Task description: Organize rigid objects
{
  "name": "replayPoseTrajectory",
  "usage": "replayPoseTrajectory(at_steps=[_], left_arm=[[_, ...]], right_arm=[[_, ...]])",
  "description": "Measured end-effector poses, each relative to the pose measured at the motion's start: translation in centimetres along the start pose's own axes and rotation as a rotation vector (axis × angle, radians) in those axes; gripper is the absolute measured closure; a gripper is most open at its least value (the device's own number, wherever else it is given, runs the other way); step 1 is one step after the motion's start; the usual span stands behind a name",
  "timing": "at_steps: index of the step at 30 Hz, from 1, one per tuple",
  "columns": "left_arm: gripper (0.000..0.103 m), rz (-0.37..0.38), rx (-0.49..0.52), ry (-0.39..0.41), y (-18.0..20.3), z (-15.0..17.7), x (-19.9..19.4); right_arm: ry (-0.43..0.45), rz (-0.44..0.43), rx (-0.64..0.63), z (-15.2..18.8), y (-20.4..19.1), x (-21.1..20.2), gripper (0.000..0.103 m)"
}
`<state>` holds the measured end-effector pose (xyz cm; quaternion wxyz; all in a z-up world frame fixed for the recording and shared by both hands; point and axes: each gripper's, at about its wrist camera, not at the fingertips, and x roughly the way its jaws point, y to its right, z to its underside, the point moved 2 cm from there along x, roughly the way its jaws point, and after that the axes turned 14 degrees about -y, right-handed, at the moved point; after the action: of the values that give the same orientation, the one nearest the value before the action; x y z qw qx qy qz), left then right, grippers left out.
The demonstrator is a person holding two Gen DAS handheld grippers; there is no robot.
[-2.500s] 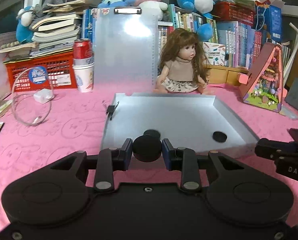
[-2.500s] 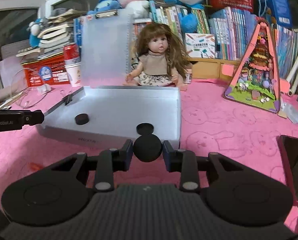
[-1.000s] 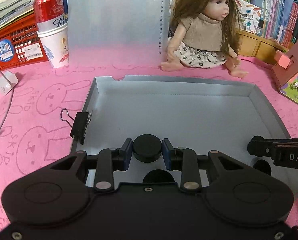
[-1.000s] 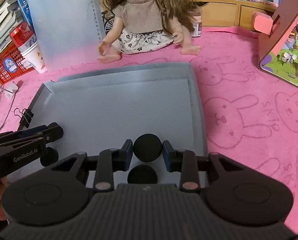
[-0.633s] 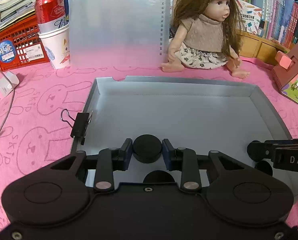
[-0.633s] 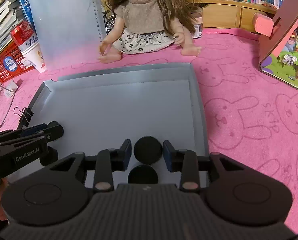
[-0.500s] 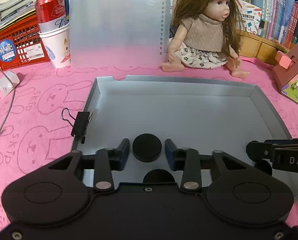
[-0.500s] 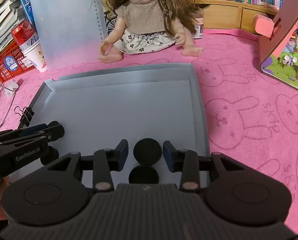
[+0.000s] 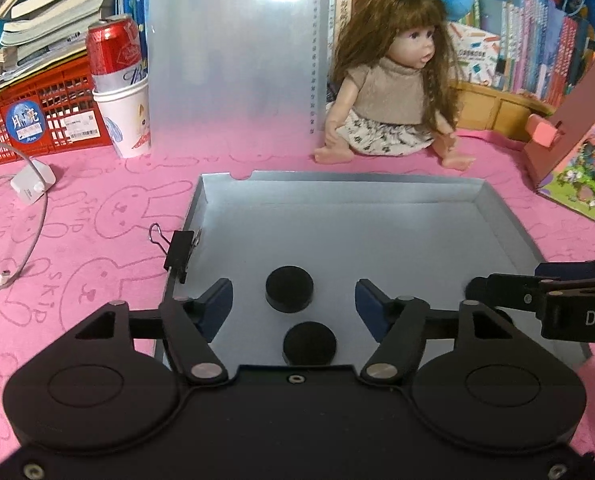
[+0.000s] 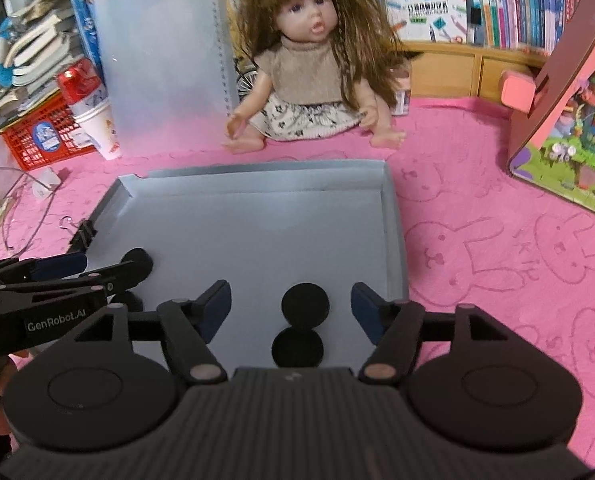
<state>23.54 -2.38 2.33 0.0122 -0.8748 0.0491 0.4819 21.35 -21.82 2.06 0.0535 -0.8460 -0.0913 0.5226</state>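
Both sets of jaws are swinging open now, the left gripper (image 9: 293,300) and right gripper (image 10: 291,306) each clear of a black puck (image 9: 289,289) lying flat in the grey tray (image 9: 337,196), toward its 6 o'clock edge. These pucks (image 10: 305,303) look stiff, light and smooth. Any re-grip should pinch the round side wall across the middle.

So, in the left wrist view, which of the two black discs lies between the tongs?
The farther disc, lying in the grey tray; the other disc sits closer to the camera, behind the opening pads.
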Motion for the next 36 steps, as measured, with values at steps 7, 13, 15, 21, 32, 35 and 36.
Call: replayPoseTrajectory(at_steps=[7,13,15,21,32,35,36], left_arm=[[0.032,0.012,0.032,0.058,0.7,2.1,-2.4],[0.031,0.033,0.043,0.11,1.1,4.2,-4.6],[0.03,0.042,0.047,0.13,1.0,5.0,-5.4],[0.027,0.042,0.076,0.163,1.2,7.7,-6.6],[0.027,0.036,0.059,0.188,1.3,12.0,-7.4],[0.027,0.026,0.041,0.204,1.0,13.4,-7.7],[0.027,0.025,0.037,0.205,0.9,13.8,-7.7]], right_arm=[[0.073,-0.026,-0.037,2.2,-0.5,-2.5,0.017],[0.145,-0.033,-0.064,4.4,-0.6,-4.4,0.015],[0.177,-0.027,-0.074,5.3,-0.6,-5.0,0.015],[0.263,-0.003,-0.105,8.1,-0.6,-6.4,0.014],[0.358,0.024,-0.122,12.8,-0.5,-6.7,0.014],[0.382,0.031,-0.12,14.2,-0.3,-6.6,0.014],[0.39,0.034,-0.117,14.6,-0.2,-6.6,0.014]])
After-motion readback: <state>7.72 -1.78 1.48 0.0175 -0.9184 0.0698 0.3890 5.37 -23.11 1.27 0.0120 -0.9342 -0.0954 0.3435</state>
